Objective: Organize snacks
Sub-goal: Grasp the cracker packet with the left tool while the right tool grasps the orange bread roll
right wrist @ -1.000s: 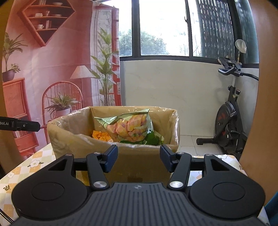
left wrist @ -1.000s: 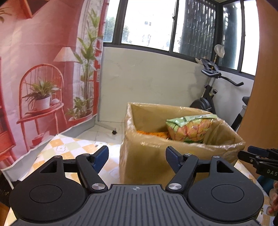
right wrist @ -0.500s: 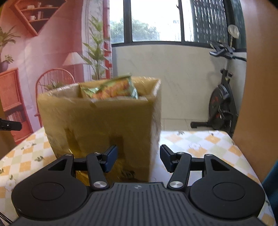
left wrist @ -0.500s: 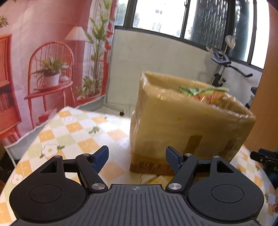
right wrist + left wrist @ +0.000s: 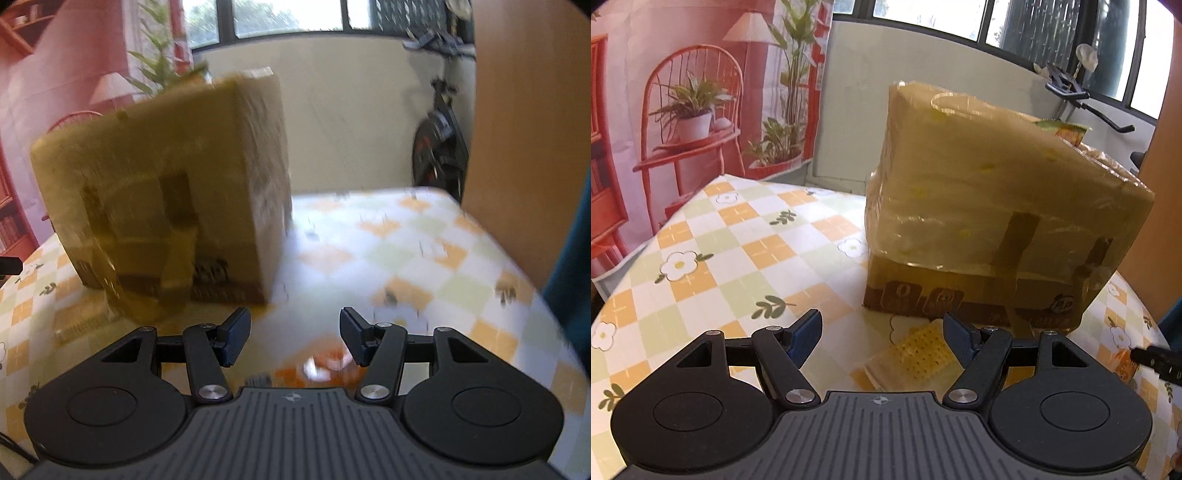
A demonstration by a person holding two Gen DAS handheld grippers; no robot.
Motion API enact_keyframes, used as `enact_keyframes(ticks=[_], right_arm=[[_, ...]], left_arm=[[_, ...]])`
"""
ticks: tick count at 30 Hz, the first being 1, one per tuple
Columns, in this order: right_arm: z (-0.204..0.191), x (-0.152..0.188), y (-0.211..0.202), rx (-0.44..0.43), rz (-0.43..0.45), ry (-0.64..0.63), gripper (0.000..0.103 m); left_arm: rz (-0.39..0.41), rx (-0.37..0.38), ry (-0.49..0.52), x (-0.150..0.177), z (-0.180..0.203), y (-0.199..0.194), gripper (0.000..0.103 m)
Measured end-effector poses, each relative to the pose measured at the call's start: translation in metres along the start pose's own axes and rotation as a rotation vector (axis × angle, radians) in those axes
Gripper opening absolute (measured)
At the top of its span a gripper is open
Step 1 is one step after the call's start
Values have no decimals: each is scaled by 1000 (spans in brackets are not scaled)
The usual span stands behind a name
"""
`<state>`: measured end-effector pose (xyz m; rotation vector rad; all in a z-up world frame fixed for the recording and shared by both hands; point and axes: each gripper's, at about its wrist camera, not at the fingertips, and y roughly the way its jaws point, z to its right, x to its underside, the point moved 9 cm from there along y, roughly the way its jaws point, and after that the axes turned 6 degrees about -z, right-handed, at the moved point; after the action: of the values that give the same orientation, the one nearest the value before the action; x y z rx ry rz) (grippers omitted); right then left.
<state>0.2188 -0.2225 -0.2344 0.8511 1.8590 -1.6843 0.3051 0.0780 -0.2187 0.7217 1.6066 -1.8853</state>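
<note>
Two tools gape empty: left tool (image 5: 881, 338) over cracker pack (image 5: 916, 356) at box's (image 5: 997, 206) 6 o'clock. Right tool (image 5: 293, 338) above blurred orange snack (image 5: 325, 363). Centre each, lower flat, then squeeze gently.

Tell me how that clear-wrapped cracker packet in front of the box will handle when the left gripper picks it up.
The cracker packet lies flat on the tablecloth, so probably light. Its glossy clear wrap may slip. The crackers look thin, likely to crack if the left gripper squeezes hard.
</note>
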Motion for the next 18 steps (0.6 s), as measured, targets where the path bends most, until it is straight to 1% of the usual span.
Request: enact_keyframes(ticks=[5,8,9,10,15,18], right_arm=[[9,29,6,-17,-90,164,62],[9,35,14,-25,-128,208,62],[9,36,17,-21,-133,213,64],[10,35,19,-22,-131,215,68],[8,26,38,-11,-138,176,70],[0,23,50,-4,-132,110,69]], left_arm=[[-19,11,4,4,1,8,75],[-31,11,7,7,0,12,75],[-32,10,6,8,-1,13,75],[-34,10,4,8,-2,14,75],[-50,7,5,12,-4,19,75],[-59,6,21,14,-2,22,75]])
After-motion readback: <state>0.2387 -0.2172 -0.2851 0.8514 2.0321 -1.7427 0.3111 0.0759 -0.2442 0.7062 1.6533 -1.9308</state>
